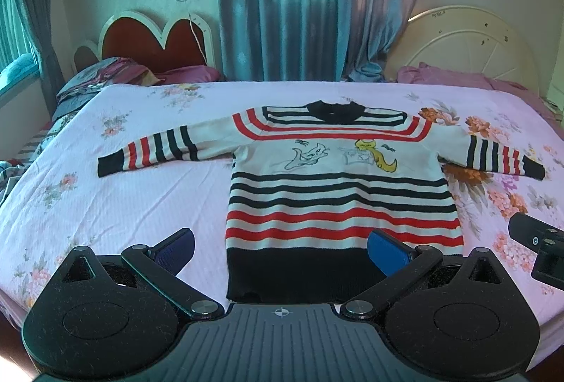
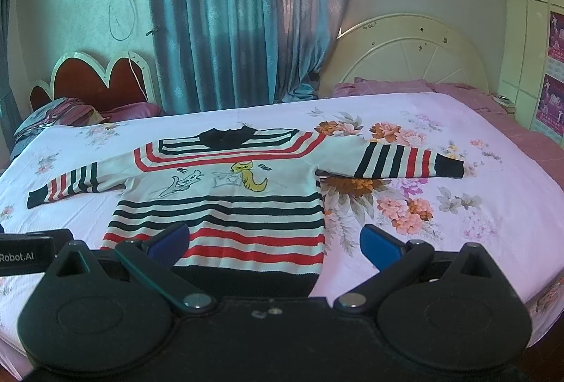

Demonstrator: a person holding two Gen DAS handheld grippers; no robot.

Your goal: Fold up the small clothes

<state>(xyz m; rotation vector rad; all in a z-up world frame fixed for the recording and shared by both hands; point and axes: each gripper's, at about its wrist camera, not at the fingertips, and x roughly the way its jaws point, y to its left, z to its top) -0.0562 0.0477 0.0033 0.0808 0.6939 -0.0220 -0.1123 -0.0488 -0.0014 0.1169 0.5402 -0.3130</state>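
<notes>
A small striped sweater (image 1: 338,191) lies flat and face up on the bed, sleeves spread to both sides, black hem nearest me, black collar far. It has red and black stripes and cat drawings on the chest. It also shows in the right wrist view (image 2: 225,198). My left gripper (image 1: 280,250) is open and empty, hovering over the hem's left part. My right gripper (image 2: 273,241) is open and empty over the hem's right corner. The right gripper's body shows at the edge of the left wrist view (image 1: 539,248).
The bed (image 1: 105,205) has a pink floral sheet. Crumpled bedding (image 1: 102,75) and a pink pillow (image 1: 190,73) lie at the far left by a red headboard (image 1: 155,40). A cream headboard (image 2: 412,54) and blue curtains (image 2: 246,12) stand behind.
</notes>
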